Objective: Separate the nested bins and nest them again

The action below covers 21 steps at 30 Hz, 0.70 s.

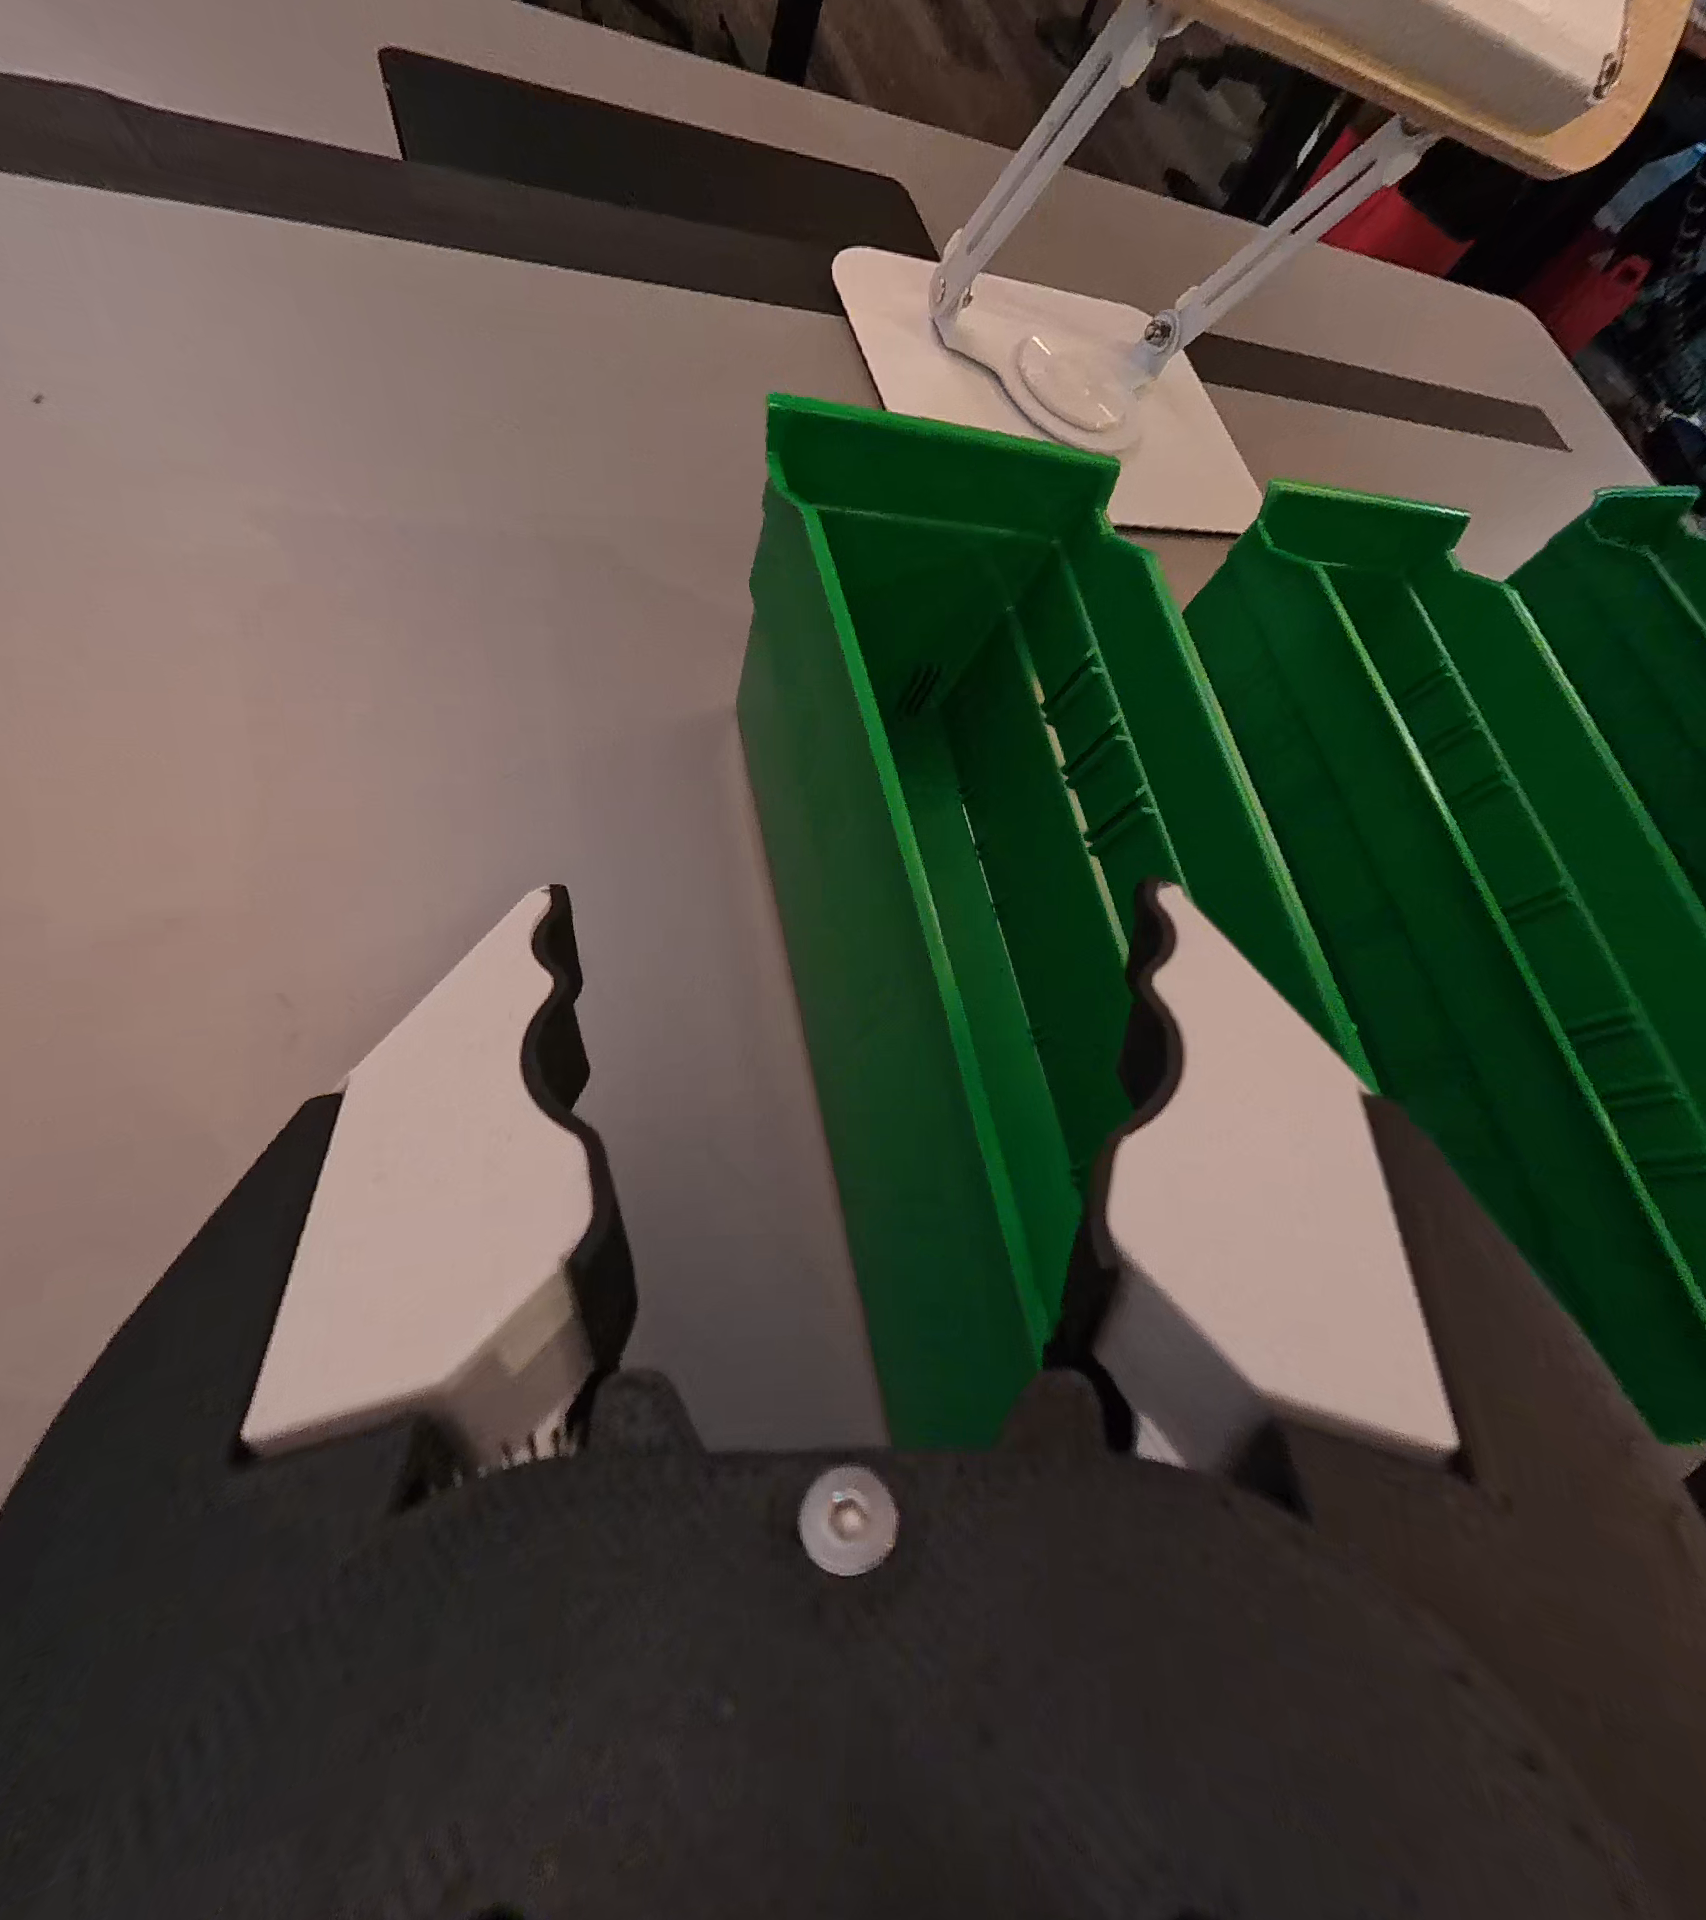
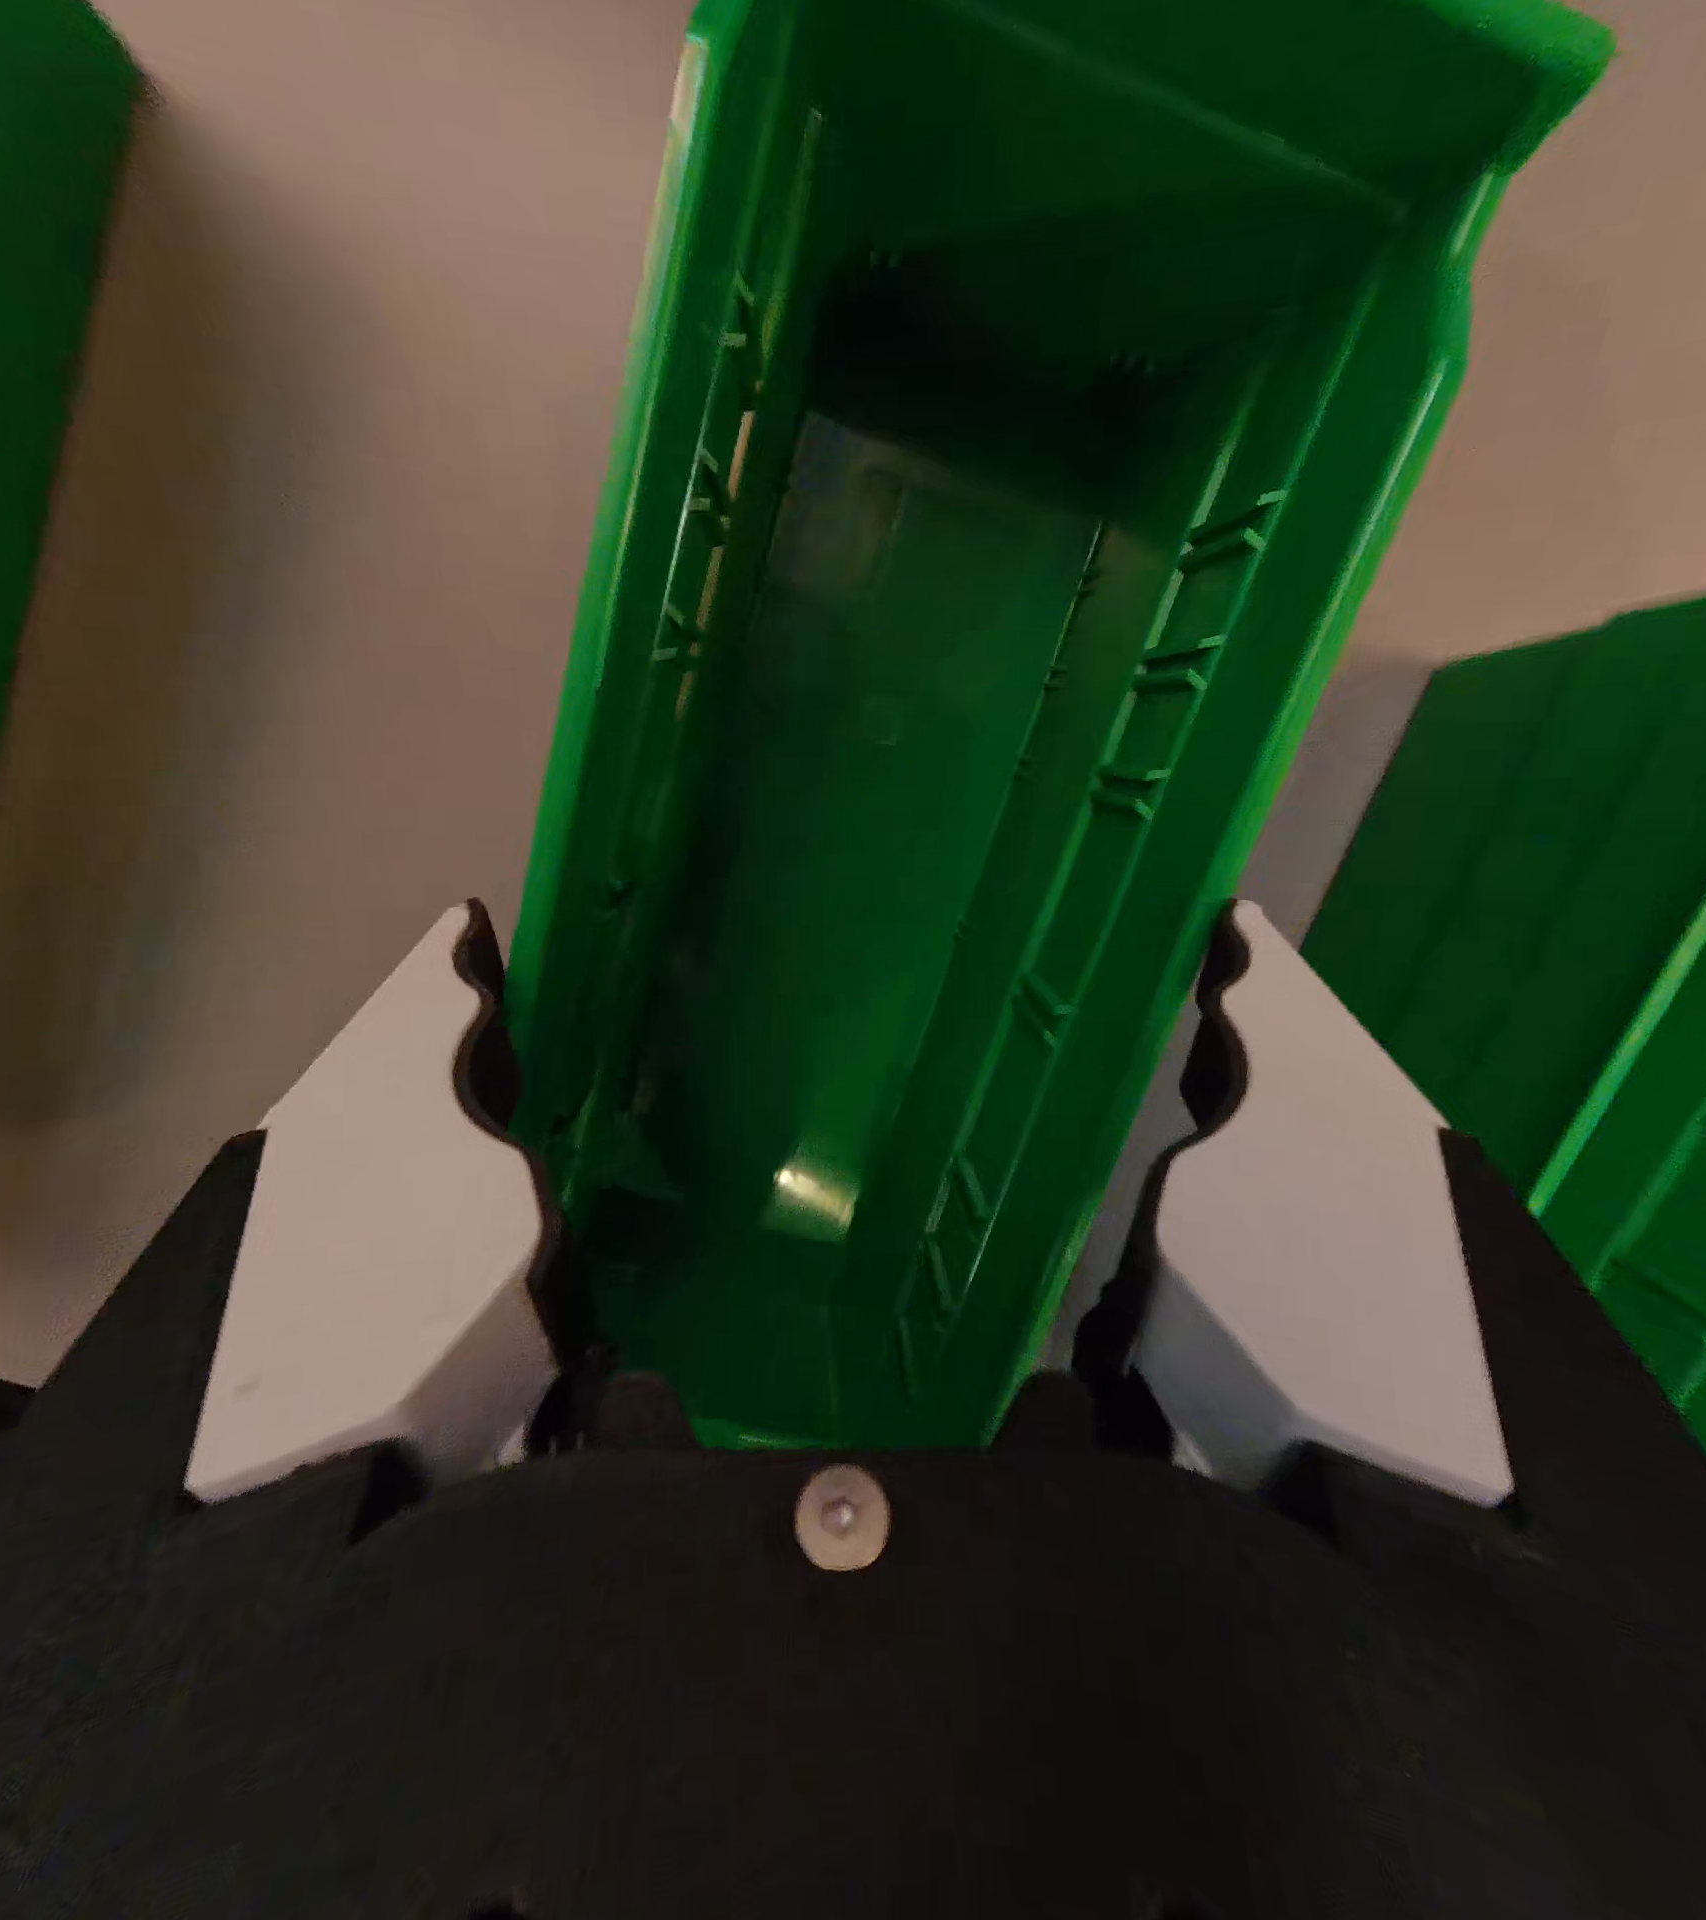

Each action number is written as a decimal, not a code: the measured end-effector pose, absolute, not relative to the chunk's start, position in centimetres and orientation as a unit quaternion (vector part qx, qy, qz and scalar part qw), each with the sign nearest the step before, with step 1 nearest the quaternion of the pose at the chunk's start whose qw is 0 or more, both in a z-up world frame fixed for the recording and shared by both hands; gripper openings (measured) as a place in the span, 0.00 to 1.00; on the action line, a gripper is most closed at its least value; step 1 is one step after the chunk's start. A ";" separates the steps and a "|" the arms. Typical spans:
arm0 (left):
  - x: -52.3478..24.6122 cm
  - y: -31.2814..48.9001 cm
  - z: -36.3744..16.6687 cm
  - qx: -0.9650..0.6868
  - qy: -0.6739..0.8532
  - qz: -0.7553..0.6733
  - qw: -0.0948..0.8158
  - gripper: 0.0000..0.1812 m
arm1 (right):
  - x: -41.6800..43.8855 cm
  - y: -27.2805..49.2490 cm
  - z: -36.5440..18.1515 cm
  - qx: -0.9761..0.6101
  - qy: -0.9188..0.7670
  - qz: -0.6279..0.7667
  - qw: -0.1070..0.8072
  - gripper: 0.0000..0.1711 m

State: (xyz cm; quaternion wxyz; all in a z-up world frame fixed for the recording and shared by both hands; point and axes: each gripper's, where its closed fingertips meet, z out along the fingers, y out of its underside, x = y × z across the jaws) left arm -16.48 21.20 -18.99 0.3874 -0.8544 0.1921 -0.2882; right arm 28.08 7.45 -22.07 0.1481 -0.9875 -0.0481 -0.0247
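Between the fingers of the left gripper, which stand wide apart and clamp nothing, rises the near-left side wall of a green bin; one finger sits outside that wall over bare table, the other over the bin's hollow. If the fingers close while this skewed, the thin wall may slip off the wavy pads or the bin may tip toward its neighbour. Just beyond the inner finger a second green bin lies close alongside, so a sideways drag would probably knock it; a third bin lies past that one. Left of the outer finger the table is open, the safest way to carry a bin off. Farther ahead, a white lamp base sits right behind the first bin's back lip and blocks any forward push. The right gripper is also spread wide, straddling the near end of another bin without visibly pinching it; the picture is blurred, so contact is uncertain. Green bins flank both its fingers, the right-hand one nearer, leaving little swing room there.
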 end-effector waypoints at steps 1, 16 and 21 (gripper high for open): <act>-16.5 21.3 -18.9 -0.853 0.191 -0.290 0.391 0.57 | 27.7 7.6 -22.0 -0.987 -0.065 -0.024 0.148 0.76; -16.9 21.4 -19.5 -0.855 0.182 -0.301 0.381 0.55 | 24.9 6.8 -23.5 -0.984 -0.126 0.043 0.115 0.78; -17.0 21.4 -19.5 -0.855 0.182 -0.301 0.381 0.55 | 24.6 6.8 -23.7 -0.985 -0.133 0.022 0.109 0.86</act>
